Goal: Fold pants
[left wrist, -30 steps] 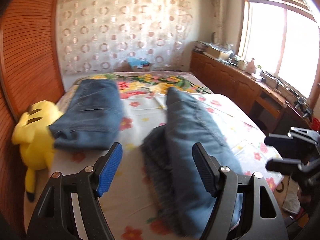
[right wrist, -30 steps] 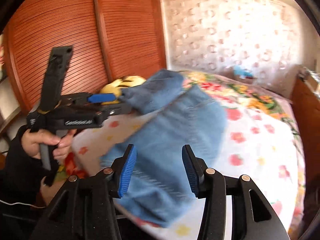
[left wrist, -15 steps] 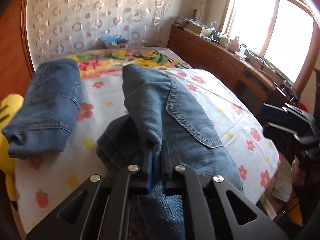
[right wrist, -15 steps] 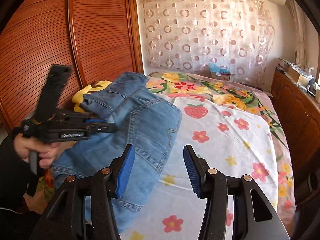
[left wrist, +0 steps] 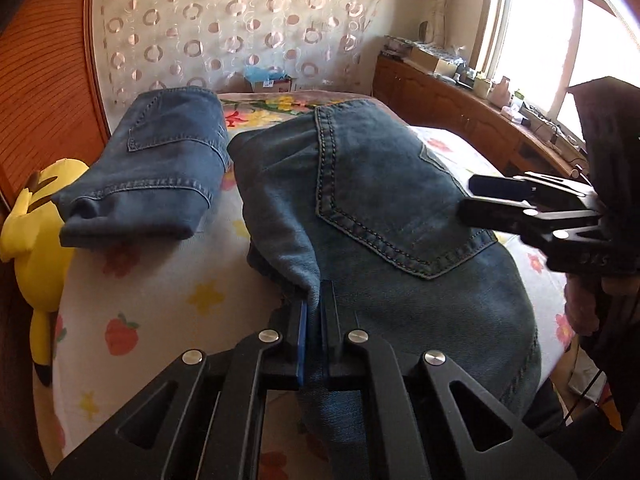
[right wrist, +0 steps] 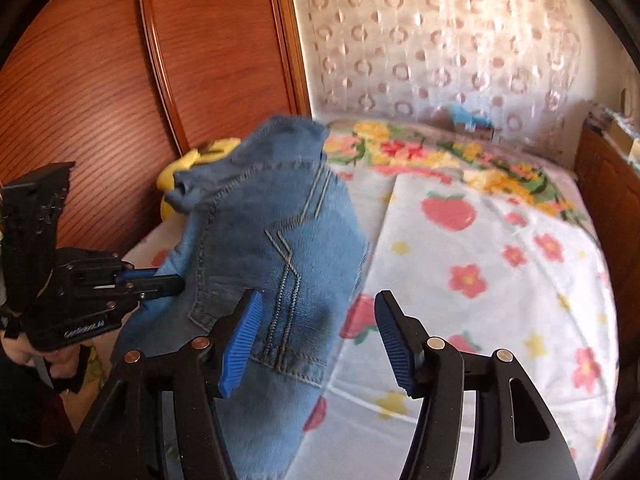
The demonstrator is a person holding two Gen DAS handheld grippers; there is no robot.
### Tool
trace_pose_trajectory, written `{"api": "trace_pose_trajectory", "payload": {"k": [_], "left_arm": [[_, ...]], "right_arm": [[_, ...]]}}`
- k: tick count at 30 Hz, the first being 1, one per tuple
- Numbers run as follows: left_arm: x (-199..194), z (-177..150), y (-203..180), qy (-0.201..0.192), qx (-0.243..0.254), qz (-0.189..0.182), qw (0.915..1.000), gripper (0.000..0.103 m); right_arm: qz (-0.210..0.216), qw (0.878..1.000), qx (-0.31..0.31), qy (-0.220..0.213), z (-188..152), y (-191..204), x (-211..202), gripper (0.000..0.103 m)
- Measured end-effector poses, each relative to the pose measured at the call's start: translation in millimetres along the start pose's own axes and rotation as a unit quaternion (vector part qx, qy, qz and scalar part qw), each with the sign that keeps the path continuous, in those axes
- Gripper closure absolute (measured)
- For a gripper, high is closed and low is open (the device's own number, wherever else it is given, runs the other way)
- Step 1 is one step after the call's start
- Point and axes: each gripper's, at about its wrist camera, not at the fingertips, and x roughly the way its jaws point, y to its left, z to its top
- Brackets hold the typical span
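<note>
A pair of blue jeans (left wrist: 392, 208) lies bunched on the near part of the bed, back pocket up, its lower part hanging over the bed's edge. My left gripper (left wrist: 314, 320) is shut on a fold of the jeans' edge. In the right wrist view the jeans (right wrist: 276, 248) are lifted in a hump, with the left gripper (right wrist: 160, 278) clamped on their left side. My right gripper (right wrist: 316, 340) is open and empty, its blue pads just in front of the jeans' pocket area. It shows at the right of the left wrist view (left wrist: 496, 196).
A second, folded pair of jeans (left wrist: 160, 168) lies at the bed's far left, beside a yellow plush toy (left wrist: 32, 220). The bed (right wrist: 480, 280) has a flower and strawberry sheet. A wooden wardrobe (right wrist: 140, 80) stands left; wooden cabinets (left wrist: 460, 104) under a window stand right.
My left gripper closed on the jeans' edge and has pulled the fabric up and nearer. My right gripper stayed open and moved closer to the jeans.
</note>
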Motion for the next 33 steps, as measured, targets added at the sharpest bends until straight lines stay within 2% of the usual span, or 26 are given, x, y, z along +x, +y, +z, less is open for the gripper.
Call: {"api": "trace_pose_trajectory", "payload": {"k": [6, 9, 15, 17, 18, 20, 23, 25, 28, 33], "left_arm": [[17, -3, -4, 0.014, 0.009, 0.007, 0.9998, 0.097], [18, -6, -2, 0.014, 0.009, 0.007, 0.9998, 0.097], [17, -8, -3, 0.013, 0.010, 0.008, 0.9998, 0.097], [17, -8, -3, 0.012, 0.010, 0.009, 0.9998, 0.097], [17, -8, -3, 0.012, 0.009, 0.009, 0.9998, 0.097], [19, -7, -2, 0.012, 0.008, 0.009, 0.9999, 0.097], [19, -8, -1, 0.010, 0.005, 0.007, 0.9999, 0.097], [15, -10, 0, 0.006, 0.004, 0.003, 1.0000, 0.097], [0, -11, 4, -0.010, -0.006, -0.007, 0.9999, 0.097], [-49, 4, 18, -0.075, -0.030, -0.015, 0.9966, 0.097]], "right_arm": [[-0.001, 0.999, 0.012, 0.044, 12, -22, 38, 0.036], [0.013, 0.998, 0.032, 0.046, 8, -34, 45, 0.029], [0.053, 0.996, 0.059, 0.045, 4, -42, 43, 0.029], [0.065, 0.996, 0.053, 0.043, 3, -42, 45, 0.034], [0.073, 0.995, 0.051, 0.042, 2, -42, 46, 0.041], [0.078, 0.995, 0.053, 0.042, 0, -41, 49, 0.045], [0.098, 0.992, 0.063, 0.043, 0, -48, 61, 0.059], [0.104, 0.992, 0.060, 0.032, 4, -43, 53, 0.075], [0.120, 0.992, 0.035, 0.000, 23, -23, 23, 0.083], [0.126, 0.991, -0.043, -0.024, 77, 29, -18, 0.085]]}}
